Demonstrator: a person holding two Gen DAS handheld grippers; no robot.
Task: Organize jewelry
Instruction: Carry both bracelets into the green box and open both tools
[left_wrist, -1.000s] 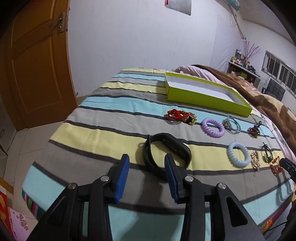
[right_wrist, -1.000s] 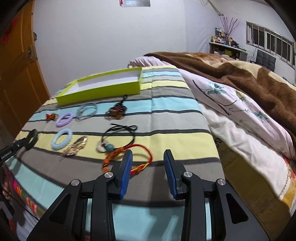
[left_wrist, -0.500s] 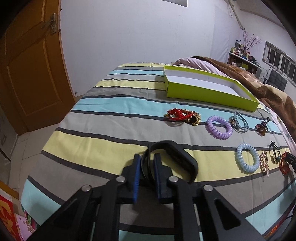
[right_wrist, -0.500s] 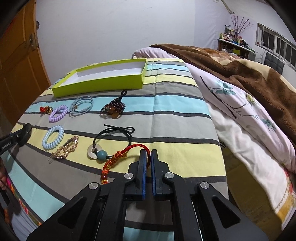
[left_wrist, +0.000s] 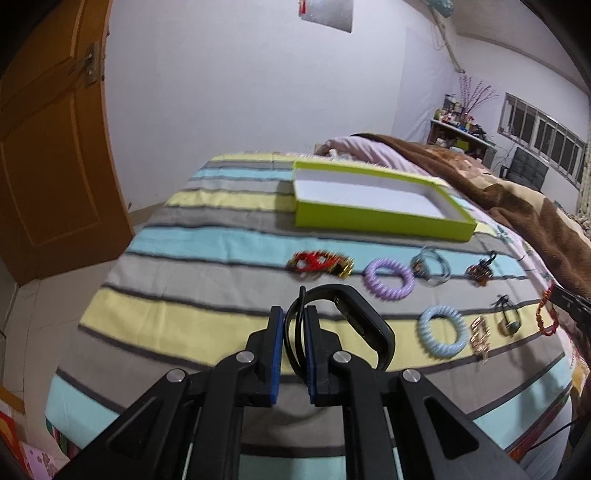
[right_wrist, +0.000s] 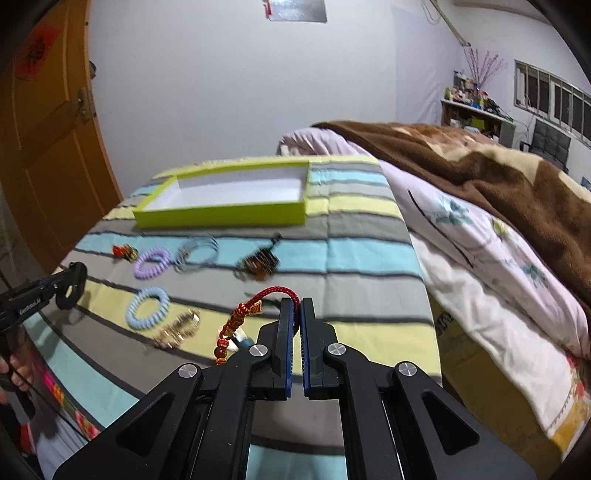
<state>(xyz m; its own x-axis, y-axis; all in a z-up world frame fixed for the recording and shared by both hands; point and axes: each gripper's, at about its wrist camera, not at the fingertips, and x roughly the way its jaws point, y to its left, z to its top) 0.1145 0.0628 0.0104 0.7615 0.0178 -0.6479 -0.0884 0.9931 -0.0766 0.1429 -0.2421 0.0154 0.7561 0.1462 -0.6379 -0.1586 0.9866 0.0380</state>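
Observation:
My left gripper (left_wrist: 294, 314) is shut on a black wristband (left_wrist: 364, 317), which hangs lifted above the striped bedspread (left_wrist: 207, 243). My right gripper (right_wrist: 296, 306) is shut on a red braided cord bracelet (right_wrist: 273, 293); its beaded end dangles to the left. A lime-green box (left_wrist: 376, 218) with a white inside lies open farther back on the bed. On the spread between lie a red-and-gold ornament (left_wrist: 319, 264), a purple coil hair tie (left_wrist: 388, 278), a light-blue coil (left_wrist: 441, 330), a gold clip (left_wrist: 480, 336) and a brown beaded charm (right_wrist: 260, 264).
A brown blanket (right_wrist: 498, 184) and a floral sheet (right_wrist: 480, 258) cover the bed's right side. An orange door (left_wrist: 48, 166) stands at the left beyond the bed's edge. A person's hand (right_wrist: 14, 373) holds the left gripper at the near left.
Both grippers went from open to shut, the left on the black wristband, the right on the red bracelet. Both then rose, lifting their pieces off the bedspread.

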